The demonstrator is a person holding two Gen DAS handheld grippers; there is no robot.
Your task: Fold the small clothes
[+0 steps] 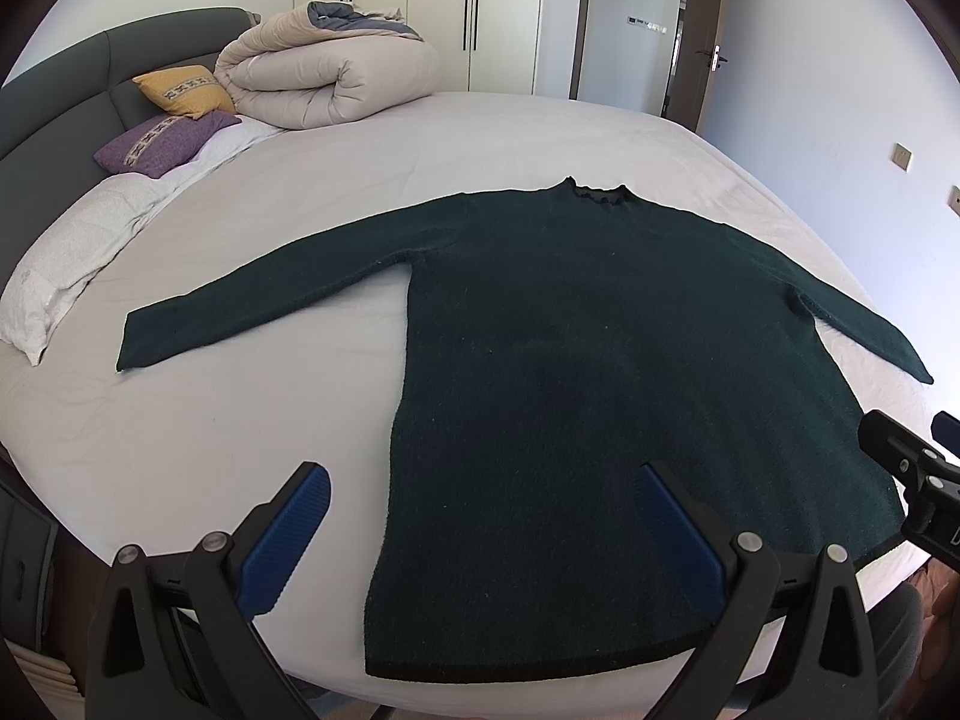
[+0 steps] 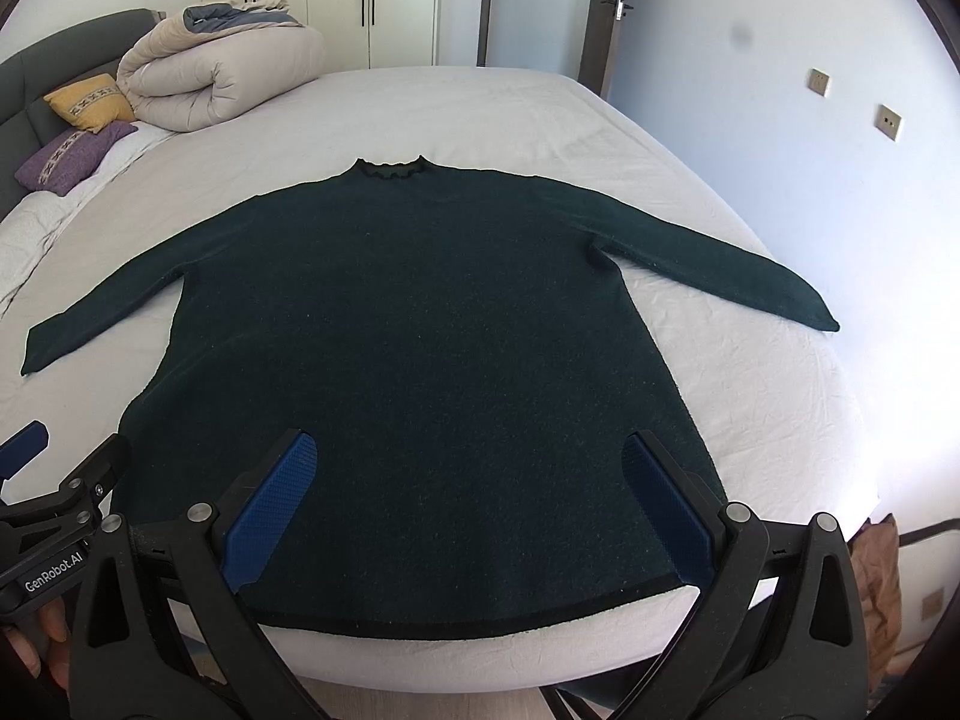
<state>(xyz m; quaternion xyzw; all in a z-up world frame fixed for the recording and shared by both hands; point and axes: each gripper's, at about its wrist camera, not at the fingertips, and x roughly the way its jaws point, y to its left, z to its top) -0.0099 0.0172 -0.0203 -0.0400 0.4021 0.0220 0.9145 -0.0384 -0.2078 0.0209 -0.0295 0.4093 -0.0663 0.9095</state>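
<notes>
A dark green long-sleeved sweater [image 1: 570, 360] lies flat on the white bed [image 1: 240, 420], collar far, hem near me, both sleeves spread out to the sides. It also shows in the right wrist view [image 2: 420, 330]. My left gripper [image 1: 486, 480] is open and empty, held above the hem's left part. My right gripper [image 2: 471, 450] is open and empty, held above the hem's middle. Each gripper shows at the edge of the other's view: the right gripper [image 1: 918, 468] and the left gripper [image 2: 54, 468].
A rolled beige duvet [image 1: 330, 72] and yellow [image 1: 186, 90] and purple [image 1: 156, 141] pillows lie at the bed's far left, by the dark headboard [image 1: 60, 96]. White pillows [image 1: 78, 252] sit on the left. Wardrobes and a door [image 2: 600, 12] stand behind.
</notes>
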